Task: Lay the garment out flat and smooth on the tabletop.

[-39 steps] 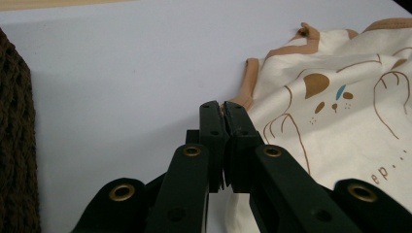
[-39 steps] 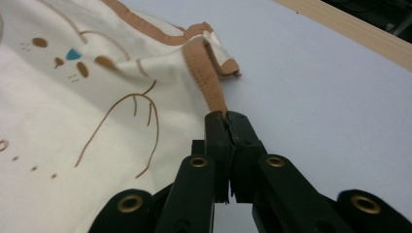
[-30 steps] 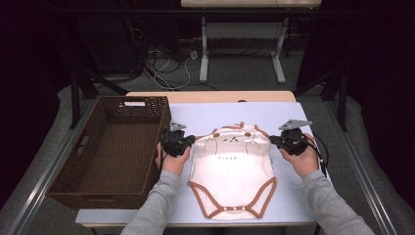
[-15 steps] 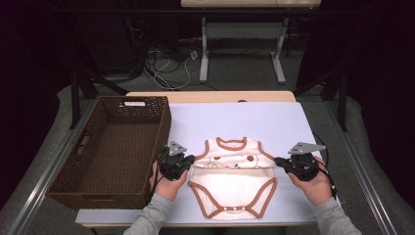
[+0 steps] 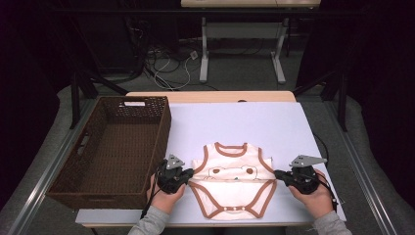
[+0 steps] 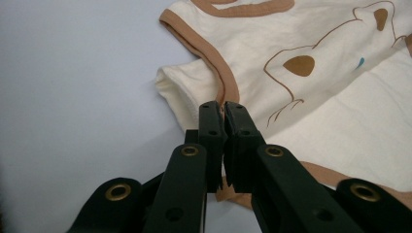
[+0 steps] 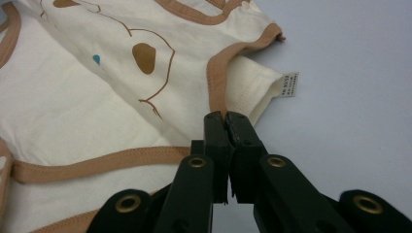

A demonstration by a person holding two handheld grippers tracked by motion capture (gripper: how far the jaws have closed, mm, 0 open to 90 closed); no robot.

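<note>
A cream baby bodysuit [image 5: 233, 182] with brown trim and a bear print lies folded across its middle on the pale blue table. My left gripper [image 5: 188, 178] is shut on the brown armhole trim at the garment's left side; in the left gripper view the bodysuit [image 6: 311, 73] spreads beyond my left gripper [image 6: 223, 108]. My right gripper [image 5: 278, 175] is shut on the trim at the right side. The right gripper view has the bodysuit [image 7: 97, 97] with its white care label [image 7: 289, 85] near my right gripper [image 7: 225, 116].
An empty dark brown wicker basket [image 5: 161, 122] stands on the left of the table, close to my left hand. The pale blue table surface [image 5: 244, 122] lies open behind the garment. Cables and table legs are on the floor beyond.
Both grippers have pulled back toward the near edge, bringing the bodysuit's upper half down over its lower half into a fold.
</note>
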